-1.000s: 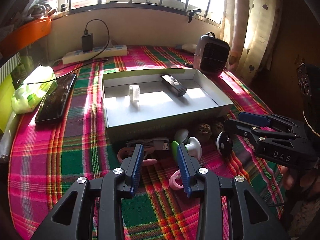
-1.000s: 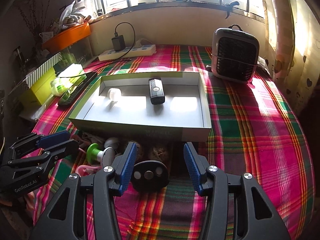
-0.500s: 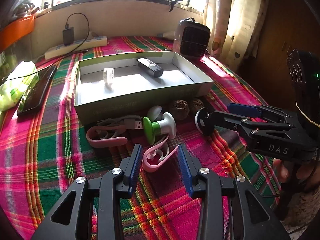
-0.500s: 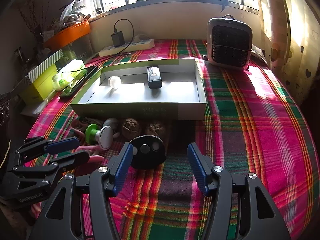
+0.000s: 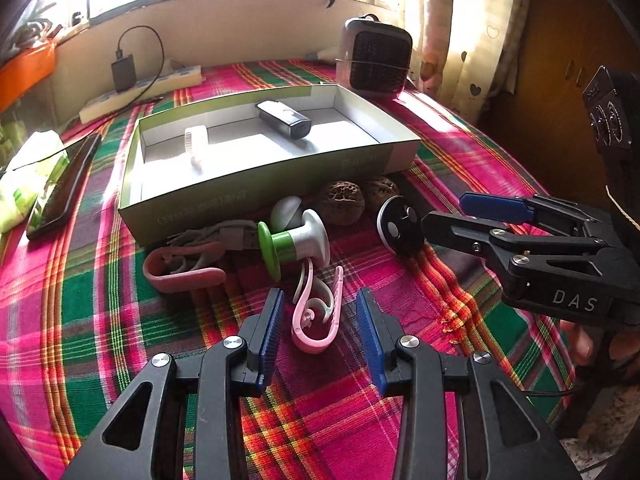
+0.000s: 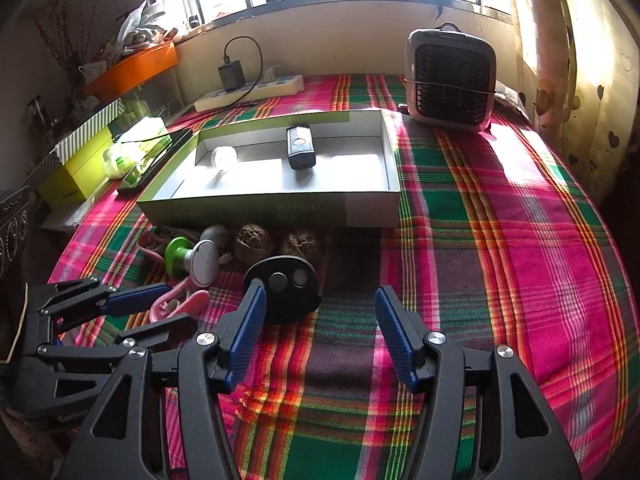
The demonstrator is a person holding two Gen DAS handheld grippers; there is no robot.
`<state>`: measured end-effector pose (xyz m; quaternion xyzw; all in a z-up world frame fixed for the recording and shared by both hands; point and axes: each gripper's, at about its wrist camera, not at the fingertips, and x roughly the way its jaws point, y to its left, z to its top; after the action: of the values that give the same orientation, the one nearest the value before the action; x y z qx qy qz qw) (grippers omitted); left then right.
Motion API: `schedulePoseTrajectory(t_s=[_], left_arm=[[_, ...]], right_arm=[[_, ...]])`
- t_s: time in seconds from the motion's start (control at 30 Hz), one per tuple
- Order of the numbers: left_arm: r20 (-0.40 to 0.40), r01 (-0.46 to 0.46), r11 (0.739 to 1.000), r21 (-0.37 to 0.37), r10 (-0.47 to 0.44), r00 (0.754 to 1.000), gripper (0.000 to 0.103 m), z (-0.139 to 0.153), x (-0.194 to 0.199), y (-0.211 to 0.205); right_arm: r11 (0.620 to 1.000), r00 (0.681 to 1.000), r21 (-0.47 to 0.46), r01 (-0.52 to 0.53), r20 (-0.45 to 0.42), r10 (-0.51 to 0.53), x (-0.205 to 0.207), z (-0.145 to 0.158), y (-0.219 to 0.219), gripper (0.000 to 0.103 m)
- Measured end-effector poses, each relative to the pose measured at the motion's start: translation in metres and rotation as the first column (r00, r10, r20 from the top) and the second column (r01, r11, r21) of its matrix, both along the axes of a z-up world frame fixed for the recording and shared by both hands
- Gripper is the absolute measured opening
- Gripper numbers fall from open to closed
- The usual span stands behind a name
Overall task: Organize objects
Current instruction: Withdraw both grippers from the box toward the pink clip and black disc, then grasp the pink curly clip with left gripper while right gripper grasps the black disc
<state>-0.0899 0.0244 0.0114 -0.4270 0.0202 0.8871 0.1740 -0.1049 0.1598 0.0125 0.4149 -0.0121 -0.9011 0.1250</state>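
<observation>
My left gripper (image 5: 319,300) is open and straddles a pink ear hook (image 5: 316,320) on the plaid cloth, its pads clear of it. My right gripper (image 6: 319,294) is open too, and a black round disc (image 6: 282,288) lies against the tip of its left finger. Behind them lie a green and white spool (image 5: 292,246), a second pink hook (image 5: 180,272), a USB cable (image 5: 228,236) and two walnuts (image 5: 342,198). The open grey box (image 5: 256,188) holds a black device (image 5: 284,119) and a white roll (image 5: 196,144).
A small heater (image 5: 374,64) stands behind the box on the right, with a power strip (image 5: 140,92) and its charger at the back. A phone (image 5: 64,188) and a green packet (image 5: 24,184) lie left of the box. A yellow-green carton (image 6: 80,168) sits at the left edge.
The left gripper shifted so that the pink ear hook now lies between its fingers. Both grippers' jaws stand wider. The right gripper has drawn back slightly from the box.
</observation>
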Motion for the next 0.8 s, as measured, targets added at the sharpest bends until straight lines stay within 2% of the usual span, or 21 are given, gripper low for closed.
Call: schedulePoseTrajectory(t_s=[0.2,0.37,0.8], left_arm=[[0.002,-0.022,1.000,0.005,0.022,1.000,0.035,-0.001,-0.002,-0.003],[0.000,-0.049,0.999,-0.007,0.049,0.999,0.023,-0.001,-0.001,-0.006],[0.005,-0.086,0.996,0.017,0.086,0.996,0.022,-0.001,0.005,-0.023]], right_arm=[[1.000,1.000,-0.005,-0.023,0.004,0.023,0.000,-0.002,-0.005,0.058],[0.999,0.999,-0.012,-0.047,0.013,0.047,-0.002,-0.005,-0.012,0.058],[0.999,0.998,-0.013,-0.047,0.047,0.047,-0.018,-0.017,-0.019,0.058]])
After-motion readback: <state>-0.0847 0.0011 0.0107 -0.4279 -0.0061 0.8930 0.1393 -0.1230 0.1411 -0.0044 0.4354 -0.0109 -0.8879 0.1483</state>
